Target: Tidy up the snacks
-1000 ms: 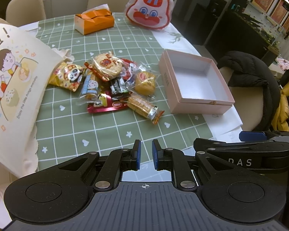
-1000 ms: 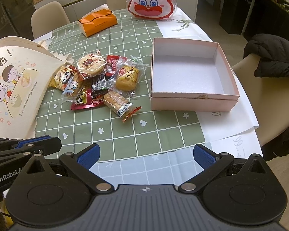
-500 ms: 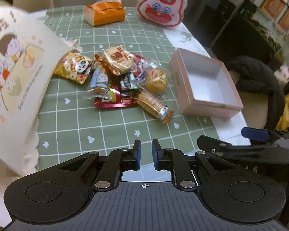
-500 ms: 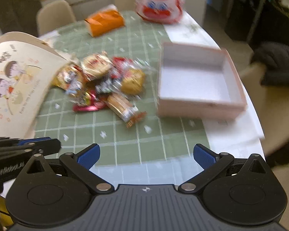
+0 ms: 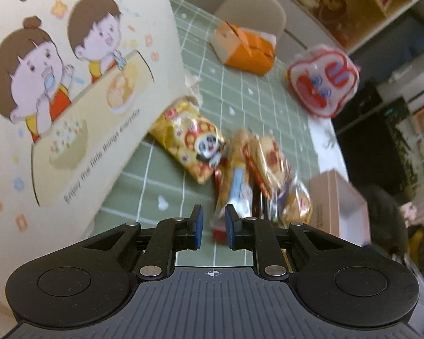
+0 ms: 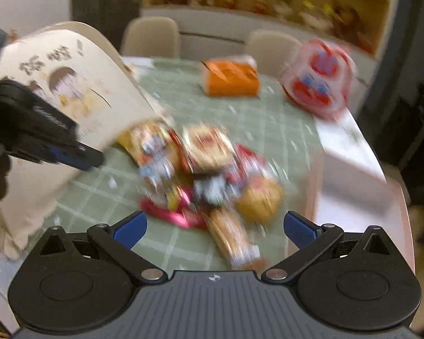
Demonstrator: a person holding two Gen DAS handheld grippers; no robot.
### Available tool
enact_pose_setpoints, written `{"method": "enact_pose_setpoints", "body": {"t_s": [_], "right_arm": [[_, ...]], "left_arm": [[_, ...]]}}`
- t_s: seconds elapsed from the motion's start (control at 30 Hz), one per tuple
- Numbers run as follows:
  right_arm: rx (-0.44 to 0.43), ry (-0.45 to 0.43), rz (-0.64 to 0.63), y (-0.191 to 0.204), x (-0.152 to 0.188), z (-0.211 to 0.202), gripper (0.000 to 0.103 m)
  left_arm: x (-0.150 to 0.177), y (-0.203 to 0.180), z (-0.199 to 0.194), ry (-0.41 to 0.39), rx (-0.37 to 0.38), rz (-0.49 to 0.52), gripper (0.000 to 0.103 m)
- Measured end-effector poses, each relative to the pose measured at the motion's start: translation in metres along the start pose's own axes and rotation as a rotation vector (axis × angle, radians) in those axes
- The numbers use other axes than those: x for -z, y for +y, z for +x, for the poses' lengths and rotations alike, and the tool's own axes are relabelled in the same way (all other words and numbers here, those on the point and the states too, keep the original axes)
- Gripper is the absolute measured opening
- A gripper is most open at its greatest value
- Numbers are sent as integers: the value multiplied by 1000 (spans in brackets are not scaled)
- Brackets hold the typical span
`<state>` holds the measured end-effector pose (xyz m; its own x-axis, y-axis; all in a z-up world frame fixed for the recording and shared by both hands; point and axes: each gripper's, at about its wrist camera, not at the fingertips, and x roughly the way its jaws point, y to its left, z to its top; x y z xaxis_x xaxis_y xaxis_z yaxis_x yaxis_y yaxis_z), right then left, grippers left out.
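All the snack packets (image 5: 240, 169) still lie beside the empty pink box (image 5: 339, 197); the left gripper (image 5: 213, 227) has just started opening on nothing, and the right gripper (image 6: 214, 228) is wide open, holding nothing.

Orange tissue box (image 5: 247, 46); rabbit-face bag (image 5: 323, 80); 2 beige chairs (image 6: 151, 38)

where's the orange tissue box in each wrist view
Left wrist: orange tissue box upper centre, at the table's far side.
Right wrist: orange tissue box upper centre, blurred.
Shared landmark: the red-and-white rabbit bag sits just right of it in both.
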<state>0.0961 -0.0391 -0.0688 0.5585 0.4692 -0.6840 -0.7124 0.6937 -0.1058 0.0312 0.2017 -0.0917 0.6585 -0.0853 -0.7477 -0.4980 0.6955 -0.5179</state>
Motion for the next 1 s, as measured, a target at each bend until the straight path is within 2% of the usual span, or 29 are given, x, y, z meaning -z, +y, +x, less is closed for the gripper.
{"method": "enact_pose_setpoints", "body": {"t_s": [0.1, 0.17, 0.33, 0.4, 0.47, 0.53, 0.57, 0.63, 0.7, 0.73, 0.87, 1.0], "right_arm": [[-52, -71, -170, 16, -28, 22, 103], [-115, -68, -240, 26, -46, 45, 103], [-313, 78, -249, 54, -103, 138, 103], [-323, 116, -273, 71, -114, 175, 103], [-296, 170, -289, 86, -120, 211, 99], [-282, 221, -291, 95, -118, 229, 87], [-281, 244, -277, 96, -115, 231, 83], [-318, 278, -241, 94, -106, 225, 65], [-332, 282, -228, 87, -94, 207, 49], [-344, 282, -205, 83, -87, 194, 45], [-402, 308, -120, 64, -49, 143, 37], [-424, 352, -28, 44, -2, 101, 37]], "left_arm": [[11, 6, -11, -13, -30, 26, 20], [23, 12, -19, -6, -34, 40, 20], [47, 31, -38, 5, -47, 78, 20], [53, 41, -43, 14, -54, 62, 20], [55, 49, -50, 7, -61, 48, 20], [55, 55, -56, -7, -61, 35, 20], [54, 58, -59, -13, -59, 28, 20], [51, 62, -60, -18, -56, 14, 20], [47, 62, -57, -16, -49, 3, 20], [45, 61, -54, -14, -42, 0, 20], [37, 44, -40, -2, -1, 24, 20], [28, 13, -15, 36, 27, 93, 20]]}}
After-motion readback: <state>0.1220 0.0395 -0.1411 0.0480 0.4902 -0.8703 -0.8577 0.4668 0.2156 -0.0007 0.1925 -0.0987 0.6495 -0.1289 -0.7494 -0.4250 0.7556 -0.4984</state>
